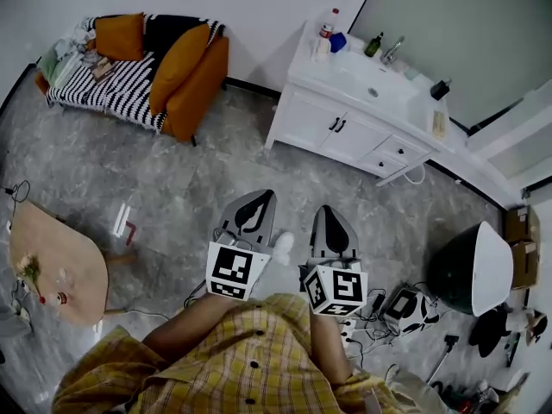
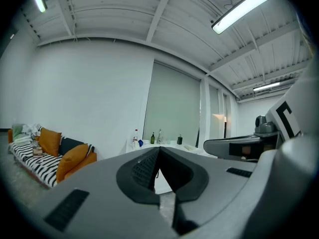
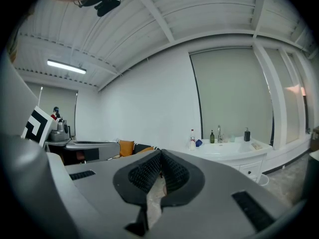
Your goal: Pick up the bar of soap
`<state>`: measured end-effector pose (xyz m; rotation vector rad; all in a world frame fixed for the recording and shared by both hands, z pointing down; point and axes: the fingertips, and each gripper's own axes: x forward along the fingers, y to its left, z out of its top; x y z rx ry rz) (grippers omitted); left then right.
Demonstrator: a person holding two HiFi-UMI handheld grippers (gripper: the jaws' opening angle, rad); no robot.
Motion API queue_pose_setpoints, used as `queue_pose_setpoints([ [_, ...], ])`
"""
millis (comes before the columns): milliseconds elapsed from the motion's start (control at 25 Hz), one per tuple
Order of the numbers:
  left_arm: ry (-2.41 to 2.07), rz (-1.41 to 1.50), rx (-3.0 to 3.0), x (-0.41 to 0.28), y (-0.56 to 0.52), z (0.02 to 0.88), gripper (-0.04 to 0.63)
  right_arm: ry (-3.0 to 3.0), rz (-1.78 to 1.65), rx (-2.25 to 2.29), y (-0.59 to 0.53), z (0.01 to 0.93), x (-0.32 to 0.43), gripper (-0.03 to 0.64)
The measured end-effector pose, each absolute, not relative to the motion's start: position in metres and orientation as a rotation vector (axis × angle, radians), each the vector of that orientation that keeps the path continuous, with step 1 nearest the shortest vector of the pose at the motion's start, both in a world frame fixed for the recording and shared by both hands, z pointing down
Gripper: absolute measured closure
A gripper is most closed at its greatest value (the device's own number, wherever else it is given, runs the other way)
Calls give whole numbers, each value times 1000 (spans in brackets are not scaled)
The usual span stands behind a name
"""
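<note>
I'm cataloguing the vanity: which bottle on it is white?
The tall bottle at the countertop's left end; the green bottle and black dispenser are dark.

The left claw (image 1: pixel 256 205) and right claw (image 1: pixel 330 218) hover side by side, jaws closed and empty, both aimed toward the sink cabinet (image 1: pixel 345 123).

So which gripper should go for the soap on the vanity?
Right, probably: the soap lies at the vanity's right end, on the right gripper's side. The left gripper is equally shut and far.
</note>
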<state>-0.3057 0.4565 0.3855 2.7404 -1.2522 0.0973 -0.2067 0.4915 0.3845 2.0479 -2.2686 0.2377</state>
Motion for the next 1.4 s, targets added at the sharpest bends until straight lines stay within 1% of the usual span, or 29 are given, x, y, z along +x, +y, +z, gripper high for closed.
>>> queue_pose_setpoints([
  [160, -1252, 120, 2756, -276, 407, 394, 585, -2267, 225, 2067, 441, 393, -177, 598],
  [280, -1273, 145, 2753, -247, 350, 401, 584, -2281, 242, 2088, 385, 400, -143, 598],
  [760, -1334, 216, 2686, -86, 109, 377, 585, -2324, 301, 2058, 154, 372, 9, 598],
  [1000, -1371, 270, 2628, -50, 35, 385, 584, -2323, 389, 2034, 84, 385, 52, 598],
  [1400, -1367, 288, 2581, -18, -80, 407, 584, -2297, 418, 2015, -25, 404, 84, 598],
])
